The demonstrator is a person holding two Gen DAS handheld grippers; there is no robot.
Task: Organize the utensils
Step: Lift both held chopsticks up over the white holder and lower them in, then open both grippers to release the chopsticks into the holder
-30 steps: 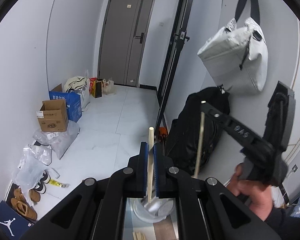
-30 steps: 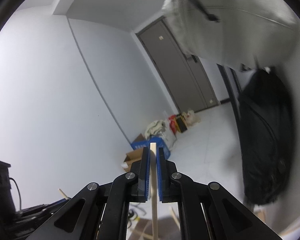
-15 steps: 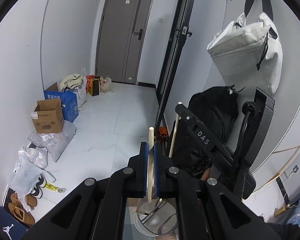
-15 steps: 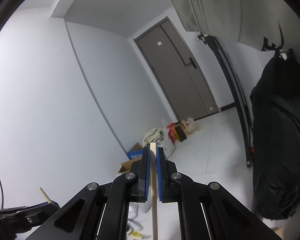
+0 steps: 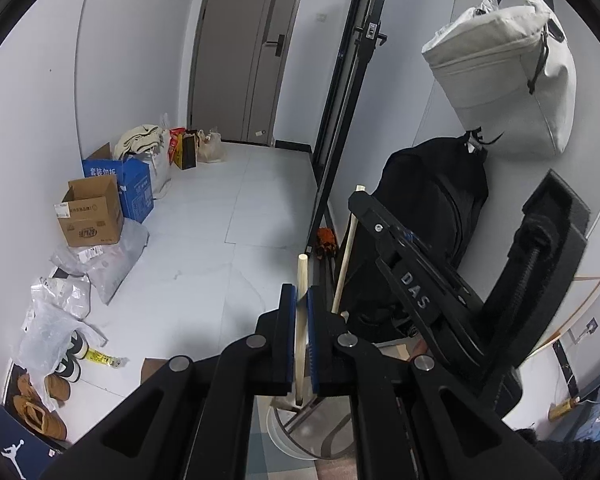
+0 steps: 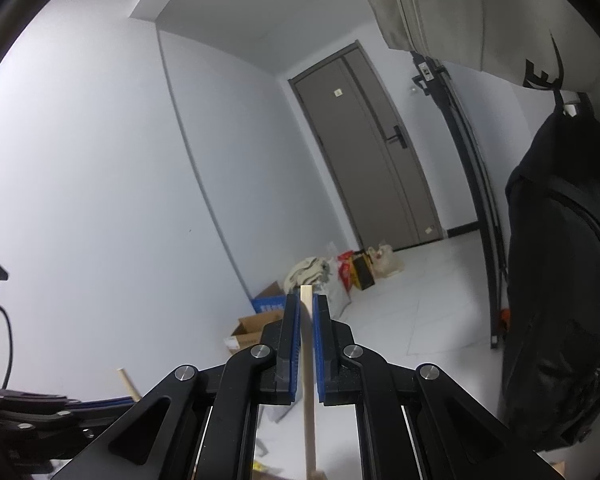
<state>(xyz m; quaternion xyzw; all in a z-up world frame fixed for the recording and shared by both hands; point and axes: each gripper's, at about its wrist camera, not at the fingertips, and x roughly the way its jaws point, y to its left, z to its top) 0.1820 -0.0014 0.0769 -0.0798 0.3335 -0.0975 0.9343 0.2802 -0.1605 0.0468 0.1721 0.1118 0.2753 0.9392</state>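
between the blue pads of the left gripper (image 5: 299, 300) a pale wooden stick (image 5: 301, 320) stands nearly upright, clamped, its rounded top poking above the fingertips and its lower end dipping into a white cup (image 5: 296, 436) at the near bottom of the left wrist view. cup sits on a surface with a striped mat; something grey lies inside it, too unclear to name. right of that, the right gripper (image 5: 356, 200) comes in from the near right, black, lettered "das", closed on a second stick (image 5: 346, 256) that slants down toward the same cup; whether its lower end is inside the cup cannot be told. right wrist view: right gripper (image 6: 307, 300) pads pressed together on a flat square-ended stick (image 6: 309, 360) running down out of frame. left gripper's stick top (image 6: 127, 384) shows at near left there. background: grey door (image 5: 244, 60) far centre, cardboard box (image 5: 90, 216) and blue box (image 5: 128, 184) along the left wall, plastic bags (image 5: 56, 316) and shoes (image 5: 40, 404) near left, black backpack (image 5: 432, 240) and pale bag (image 5: 508, 76) hanging on the right wall.
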